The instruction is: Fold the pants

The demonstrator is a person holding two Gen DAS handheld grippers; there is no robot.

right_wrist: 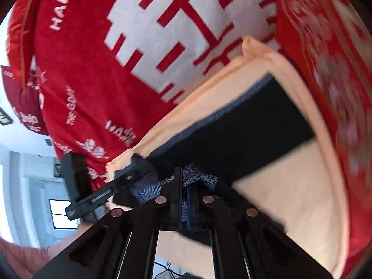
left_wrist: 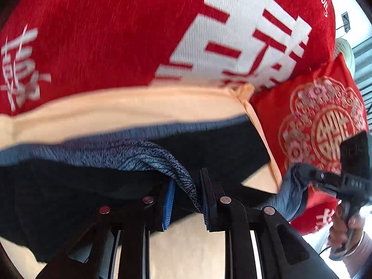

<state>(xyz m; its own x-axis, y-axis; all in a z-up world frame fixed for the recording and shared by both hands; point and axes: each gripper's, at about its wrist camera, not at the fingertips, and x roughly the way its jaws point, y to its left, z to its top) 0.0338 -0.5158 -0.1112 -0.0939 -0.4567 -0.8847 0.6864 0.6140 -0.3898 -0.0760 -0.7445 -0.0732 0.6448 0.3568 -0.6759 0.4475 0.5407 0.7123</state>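
1. While both views are blurring at the edges, the left gripper [left_wrist: 186, 197] is pinching a fold of the pants [left_wrist: 144, 181] between its blue pads [left_wrist: 169, 200], the jaws standing only a little apart with the patterned blue-grey cloth bunching up through the gap.

2. From that pinch the pants are spreading away to the left and ahead as a dark sheet with a blue-grey band along the far edge, lying over a peach cloth [left_wrist: 130, 107].

3. Beyond the peach cloth, a red blanket [left_wrist: 93, 34] with big white characters is filling the top of the left view, and a red cushion [left_wrist: 325, 121] with a pale floral emblem is sitting at the right.

4. At the right edge of the left view, the right gripper [left_wrist: 300, 169] is biting another bunch of the blue-grey fabric, with the person's hand [left_wrist: 344, 232] showing beneath it.

5. In the right view, the right gripper [right_wrist: 184, 197] is clamping a speckled fold of the pants [right_wrist: 244, 127], jaws pressing nearly together with cloth puffing out just above the tips.

6. Ahead and right of those jaws, the dark pants are stretching across the peach cloth [right_wrist: 290, 197], their banded edge facing the red blanket [right_wrist: 93, 81].

7. To the left, the left gripper [right_wrist: 137, 167] is gripping the same garment edge.
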